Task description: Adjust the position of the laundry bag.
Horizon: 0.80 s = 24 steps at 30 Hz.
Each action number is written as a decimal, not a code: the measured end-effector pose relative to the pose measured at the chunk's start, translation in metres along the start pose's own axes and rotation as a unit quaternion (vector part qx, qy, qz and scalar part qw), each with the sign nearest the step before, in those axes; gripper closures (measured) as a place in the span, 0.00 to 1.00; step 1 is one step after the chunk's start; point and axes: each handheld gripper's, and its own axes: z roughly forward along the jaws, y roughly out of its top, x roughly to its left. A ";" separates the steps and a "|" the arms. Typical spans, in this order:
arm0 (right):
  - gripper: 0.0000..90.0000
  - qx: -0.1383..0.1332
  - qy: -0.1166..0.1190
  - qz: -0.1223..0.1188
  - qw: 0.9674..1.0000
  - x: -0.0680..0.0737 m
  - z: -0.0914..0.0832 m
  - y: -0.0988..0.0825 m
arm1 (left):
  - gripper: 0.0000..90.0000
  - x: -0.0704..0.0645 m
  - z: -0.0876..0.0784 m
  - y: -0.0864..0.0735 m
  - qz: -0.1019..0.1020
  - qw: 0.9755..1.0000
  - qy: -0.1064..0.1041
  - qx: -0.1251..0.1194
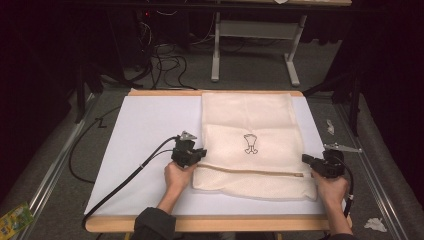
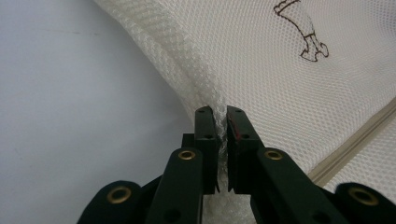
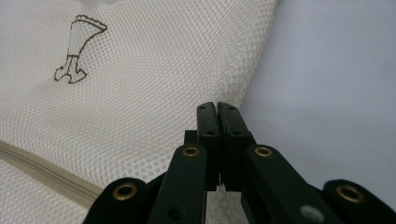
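A cream mesh bag (image 1: 248,125) lies flat on the white table top (image 1: 145,130), folded over, with a small brown drawing (image 1: 250,144) and a zipper (image 1: 250,172) along its near part. My left gripper (image 1: 200,154) is at the bag's left edge. In the left gripper view its jaws (image 2: 221,114) are shut on a raised fold of the mesh bag (image 2: 289,84). My right gripper (image 1: 306,159) is at the bag's right edge. In the right gripper view its jaws (image 3: 217,108) are pressed together on the rim of the mesh bag (image 3: 140,93).
The table has a wooden front edge (image 1: 215,222). Black cables (image 1: 120,185) trail off its left side to the floor. A metal frame (image 1: 255,30) stands behind the table. A green packet (image 1: 15,217) and crumpled paper (image 1: 375,224) lie on the floor.
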 end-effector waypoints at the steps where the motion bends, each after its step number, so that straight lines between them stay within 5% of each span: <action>1: 1.00 0.000 0.000 0.000 1.000 0.000 0.000 0.000 | 0.94 0.000 0.000 0.000 0.000 1.000 0.000 0.000; 24: 1.00 -0.003 0.023 -0.014 1.000 0.014 0.003 0.002 | 0.94 0.010 -0.018 -0.002 0.004 1.000 0.010 -0.011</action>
